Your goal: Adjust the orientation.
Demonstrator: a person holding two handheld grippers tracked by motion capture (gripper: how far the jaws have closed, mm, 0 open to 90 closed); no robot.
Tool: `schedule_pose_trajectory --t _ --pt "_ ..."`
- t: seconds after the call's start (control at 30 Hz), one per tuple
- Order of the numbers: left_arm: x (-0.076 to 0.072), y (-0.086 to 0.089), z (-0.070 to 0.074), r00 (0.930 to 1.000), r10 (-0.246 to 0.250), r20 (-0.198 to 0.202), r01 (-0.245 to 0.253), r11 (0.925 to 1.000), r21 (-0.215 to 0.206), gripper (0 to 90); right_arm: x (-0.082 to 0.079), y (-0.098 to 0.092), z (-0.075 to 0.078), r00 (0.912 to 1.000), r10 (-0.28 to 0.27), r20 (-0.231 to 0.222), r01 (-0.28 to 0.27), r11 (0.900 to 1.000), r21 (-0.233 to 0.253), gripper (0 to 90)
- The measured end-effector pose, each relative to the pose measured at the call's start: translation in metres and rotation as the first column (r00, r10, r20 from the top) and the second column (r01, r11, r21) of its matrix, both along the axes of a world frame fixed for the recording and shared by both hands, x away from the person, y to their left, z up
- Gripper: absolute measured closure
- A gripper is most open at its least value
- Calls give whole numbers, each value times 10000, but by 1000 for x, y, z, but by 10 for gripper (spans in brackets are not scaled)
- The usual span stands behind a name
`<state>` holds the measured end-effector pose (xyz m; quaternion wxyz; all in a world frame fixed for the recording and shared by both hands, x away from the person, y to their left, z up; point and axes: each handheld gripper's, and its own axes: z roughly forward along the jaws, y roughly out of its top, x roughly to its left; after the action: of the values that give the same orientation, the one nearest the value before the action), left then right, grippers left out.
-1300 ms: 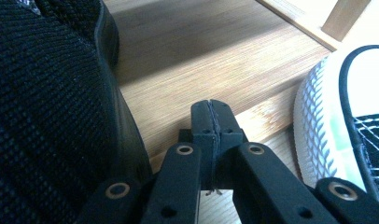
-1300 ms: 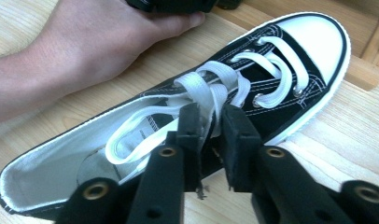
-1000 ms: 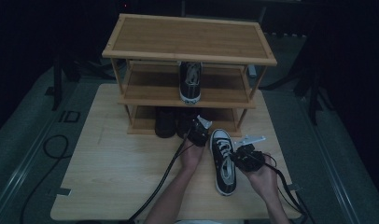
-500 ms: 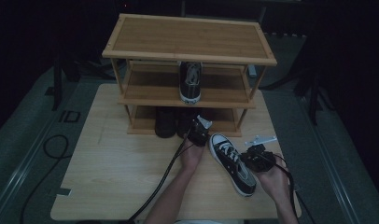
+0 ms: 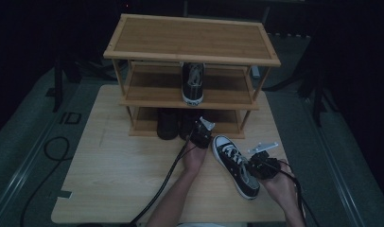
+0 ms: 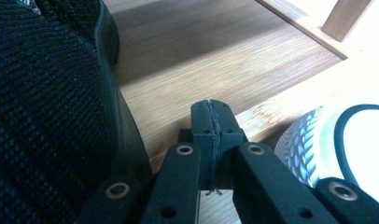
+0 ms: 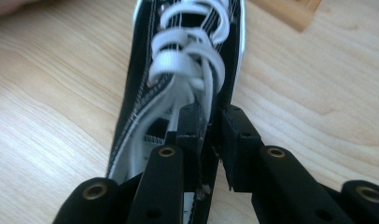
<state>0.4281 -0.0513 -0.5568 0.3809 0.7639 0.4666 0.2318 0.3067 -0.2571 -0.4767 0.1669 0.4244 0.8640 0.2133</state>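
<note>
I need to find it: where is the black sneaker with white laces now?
In the high view, the black sneaker lies on the table, front right of the shoe rack, between both hands, gripped by the right tongs.

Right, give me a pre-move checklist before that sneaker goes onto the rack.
1. Right gripper clamped on the black sneaker collar: ok.
2. Left gripper shut, holding nothing: ok.
3. Sneaker toe toward the shoe rack: ok, though angled.
4. Middle shelf has room beside the matching sneaker: ok.
5. Bottom shelf space beside the dark shoes: cannot tell.
6. Left gripper clear of the sneaker's path: not ok, it sits by the toe.
</note>
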Motion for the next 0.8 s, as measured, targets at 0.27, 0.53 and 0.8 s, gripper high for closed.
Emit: schedule_pose_trajectory --t 0.27,0.53,0.8 --pt "0 0 0 10000 -1 0 1 10000 -7 900 9 4 -15 9996 -20 -270 13 9997 -260 767" --pt "0 0 0 10000 0 1 0 10000 -5 900 13 3 -17 9992 -36 -404 30 9999 -151 800" --pt "0 0 0 10000 -18 -13 18 10000 -25 900 13 1 -16 9991 -61 -411 60 10000 -25 878"
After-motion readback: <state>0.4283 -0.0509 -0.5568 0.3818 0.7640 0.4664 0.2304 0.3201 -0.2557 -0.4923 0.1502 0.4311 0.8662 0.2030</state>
